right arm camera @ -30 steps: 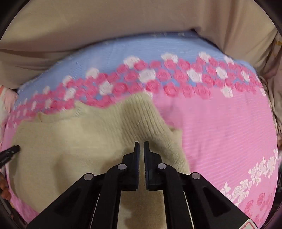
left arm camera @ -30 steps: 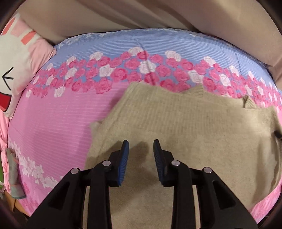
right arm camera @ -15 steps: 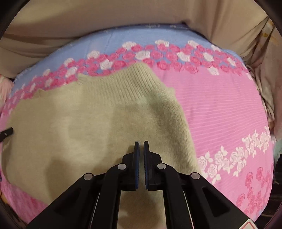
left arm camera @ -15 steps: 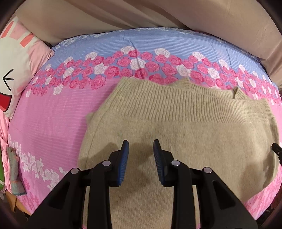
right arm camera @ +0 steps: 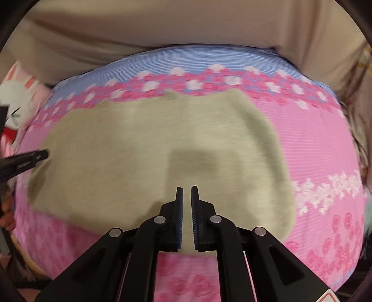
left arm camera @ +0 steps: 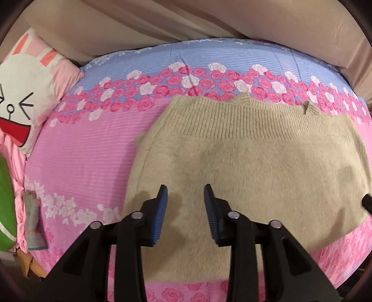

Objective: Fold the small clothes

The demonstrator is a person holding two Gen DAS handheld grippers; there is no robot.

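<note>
A beige knitted sweater (left arm camera: pixel 246 167) lies folded and flat on the pink and blue flowered bedsheet (left arm camera: pixel 88 158), its ribbed hem at the far side. My left gripper (left arm camera: pixel 185 189) hovers open and empty above its near left part. In the right wrist view the sweater (right arm camera: pixel 148 148) is blurred. My right gripper (right arm camera: pixel 186 188) hangs above its near edge, jaws nearly together with a narrow gap and nothing between them. The left gripper's tip (right arm camera: pixel 34 156) shows at the sweater's left edge, and the right gripper's tip (left arm camera: pixel 367 202) at its right edge.
A rabbit-face pillow (left arm camera: pixel 25 97) lies at the bed's far left. A green object (left arm camera: pixel 5 204) and a small folded cloth (left arm camera: pixel 33 220) sit at the left edge. A beige curtain (left arm camera: pixel 186 21) hangs behind the bed. More fabric hangs at the right (right arm camera: pixel 358 100).
Both grippers have pulled back and up from the sweater, so more of it and the near bedsheet shows. The right jaws have opened a slight gap. The sweater lies still.
</note>
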